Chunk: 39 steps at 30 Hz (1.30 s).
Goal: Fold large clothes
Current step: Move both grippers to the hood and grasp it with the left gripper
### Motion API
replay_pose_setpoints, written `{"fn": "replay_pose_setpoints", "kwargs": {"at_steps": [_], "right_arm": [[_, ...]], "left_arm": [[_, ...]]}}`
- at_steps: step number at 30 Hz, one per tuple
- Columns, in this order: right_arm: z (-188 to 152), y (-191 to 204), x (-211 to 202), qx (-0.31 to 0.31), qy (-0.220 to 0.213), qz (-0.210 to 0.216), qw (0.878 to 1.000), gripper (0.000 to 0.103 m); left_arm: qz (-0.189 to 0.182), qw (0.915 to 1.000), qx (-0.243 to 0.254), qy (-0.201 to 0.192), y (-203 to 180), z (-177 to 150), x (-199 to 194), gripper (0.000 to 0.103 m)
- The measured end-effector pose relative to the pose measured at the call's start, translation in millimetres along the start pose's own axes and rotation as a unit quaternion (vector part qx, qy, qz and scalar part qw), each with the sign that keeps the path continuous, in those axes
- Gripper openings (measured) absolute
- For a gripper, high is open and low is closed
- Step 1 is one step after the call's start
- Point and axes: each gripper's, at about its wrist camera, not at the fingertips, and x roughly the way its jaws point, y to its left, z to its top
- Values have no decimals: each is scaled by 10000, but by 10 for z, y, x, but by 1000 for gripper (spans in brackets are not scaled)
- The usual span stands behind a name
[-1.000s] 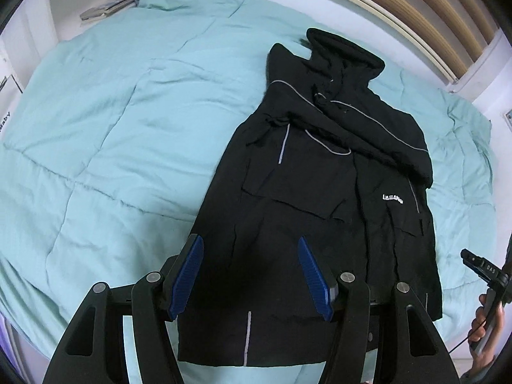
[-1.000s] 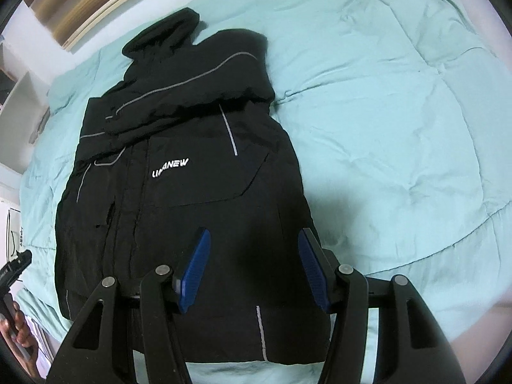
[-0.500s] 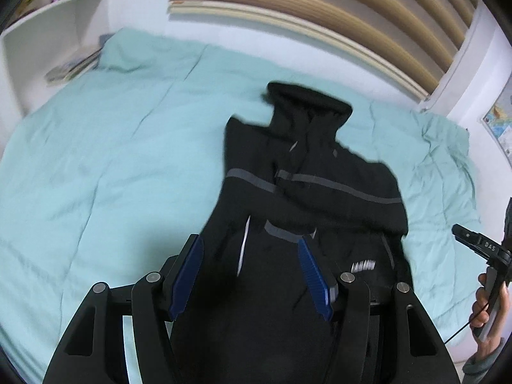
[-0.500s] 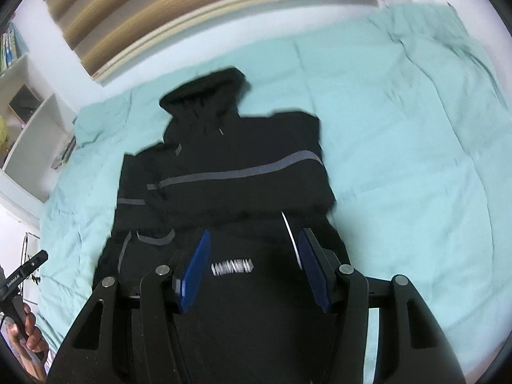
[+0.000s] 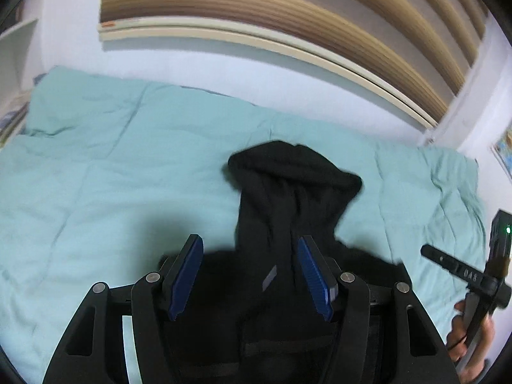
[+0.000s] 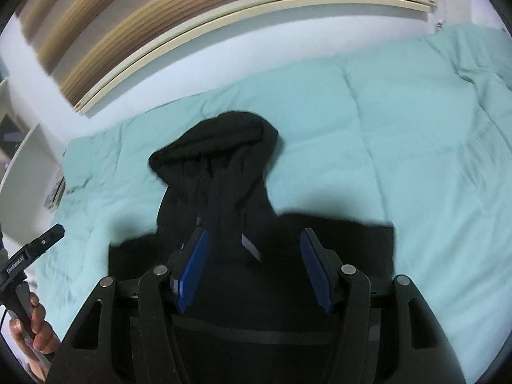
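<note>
A black hooded jacket lies flat on a teal duvet [image 5: 96, 176], its hood [image 5: 294, 172] pointing at the far wall. My left gripper [image 5: 249, 243] hovers open over the jacket's upper part, just below the hood, with only cloth seen beneath the blue pads. In the right wrist view the hood [image 6: 220, 140] lies ahead, and my right gripper [image 6: 254, 233] hangs open above the shoulders, gripping nothing. The jacket's lower body is hidden under both grippers. Both views are motion-blurred.
The duvet [image 6: 400, 128] spreads wide on both sides of the jacket. A slatted wooden panel [image 5: 288, 16] runs along the white wall behind the bed. A white shelf [image 6: 19, 160] stands at the left. A hand [image 5: 470, 345] holds the other gripper's handle at the edge.
Both grippers have swept forward along the jacket from its hem to the shoulders and hood. The wall and slatted panel have come into view. The jaws stay apart.
</note>
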Motion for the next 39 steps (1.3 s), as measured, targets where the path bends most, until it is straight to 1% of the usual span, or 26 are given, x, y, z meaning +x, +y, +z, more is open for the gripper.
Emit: {"fn": "replay_pose_setpoints", "kwargs": {"at_steps": [1,3,5,7,8,10,11,13,14,15,16,17,18,20,21,22,23,24,25,26,27,29,31,33,37,39], "right_arm": [[138,9,203,-11,5,-10,10000,62],[342,7,541,14,40,-34,10000,62],[544,-13,953,81,124,45,9999,62],[657,-31,1267,103,182,11,9998,62],[689,-38,1389,96,207,-13,9997,62],[782,-37,1725,89,325,2,9994,62],[800,-34,1814,81,350,-1,9994,62],[853,-13,2069,-34,437,-180,9989,61],[876,-10,2159,-82,462,-259,9986,41],[907,-17,2241,-130,450,-326,9984,26],[930,-42,2251,-120,384,-334,9986,16],[950,-98,2193,-37,202,-146,9997,11],[948,-137,2136,-9,68,-43,10000,9],[912,-236,2008,13,-234,-19,9997,9],[888,-268,2027,60,-226,14,9997,9],[853,-313,2111,106,-135,-4,9999,8],[813,-355,2221,153,-21,-73,9999,8],[763,-426,2400,252,157,-126,9995,8],[704,-509,2627,400,474,-75,9980,8],[653,-575,2831,532,815,65,9952,8],[638,-605,2896,589,909,106,9941,8],[686,-596,2852,515,903,96,9945,9],[741,-533,2720,253,819,-30,9963,17],[778,-492,2565,46,715,-28,9974,19],[861,-392,2126,-171,375,269,9988,20],[972,-275,1967,-303,104,309,9990,28]], "left_arm": [[1,10000,-37,12,13,78,152,64],[16,9998,-165,121,87,290,645,64],[-24,9995,-247,219,134,415,1025,64],[17,9992,-221,330,148,522,1381,64],[-30,9989,-132,452,129,573,1623,64],[51,9980,-42,634,117,611,1932,64],[73,9974,31,721,91,627,2117,64],[172,9964,77,822,82,650,2414,63],[285,9959,50,853,97,672,2524,53],[361,9957,-1,854,127,700,2611,25],[320,9958,-116,848,179,732,2652,18],[250,9964,-238,774,237,760,2633,15],[100,9975,-379,590,310,782,2547,13],[-215,9977,-577,268,444,779,2356,13],[-325,9969,-686,195,518,746,2320,13],[-302,9966,-722,261,563,723,2357,13],[-136,9963,-696,494,606,662,2516,15],[19,9938,-694,870,658,575,2746,17],[8,9908,-762,1115,696,516,2879,17],[-63,9882,-883,1251,749,462,2971,17],[-117,9886,-913,1188,759,472,2932,17],[-75,9912,-790,1063,715,514,2803,17],[-2,9952,-435,871,607,525,2565,17],[12,9977,-154,662,530,514,2302,17],[52,9998,139,160,428,523,1797,17],[-31,9998,207,-60,337,618,1654,17]]}}
